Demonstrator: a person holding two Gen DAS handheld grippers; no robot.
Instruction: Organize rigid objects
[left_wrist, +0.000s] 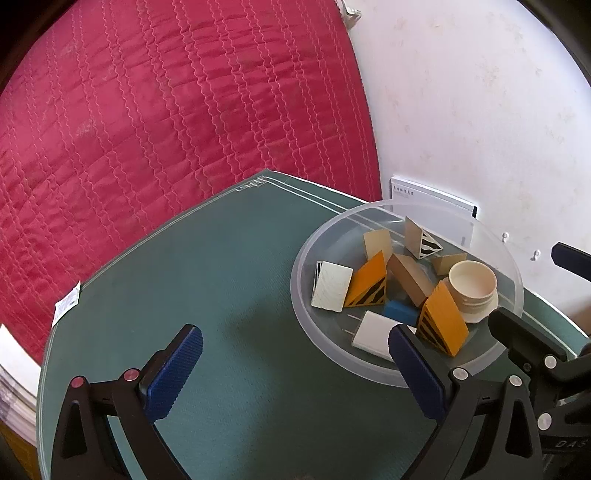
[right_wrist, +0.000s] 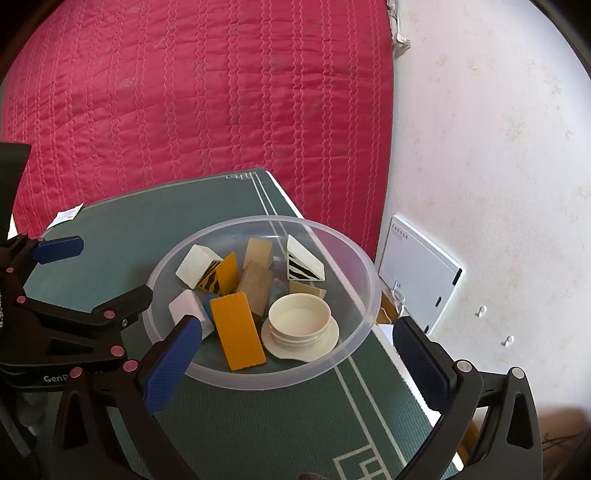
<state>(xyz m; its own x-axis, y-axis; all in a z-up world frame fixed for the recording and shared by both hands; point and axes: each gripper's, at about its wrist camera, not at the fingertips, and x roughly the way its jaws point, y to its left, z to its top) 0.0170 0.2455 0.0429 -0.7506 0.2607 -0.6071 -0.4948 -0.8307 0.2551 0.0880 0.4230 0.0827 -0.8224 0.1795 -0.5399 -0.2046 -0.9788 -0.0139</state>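
Clear plastic forms the bowl (right_wrist: 364, 295), which sits near the right edge of the green mat (left_wrist: 207, 280) and holds all the pieces in view: striped yellow wedges, plain wooden blocks, white blocks, a blue piece and a cream ribbed jar lid (right_wrist: 300, 320). The right gripper (right_wrist: 295, 363) stands nearer, its ribbed blue pads spread wide on either side of the bowl's near rim, gripping nothing. The long yellow block (right_wrist: 238, 330) lies straight ahead between those pads, its long axis pointing roughly away from the tool. The left gripper (left_wrist: 295, 373) is also wide open and empty, above bare mat with the bowl off to its right; its right pad overlaps the rim.
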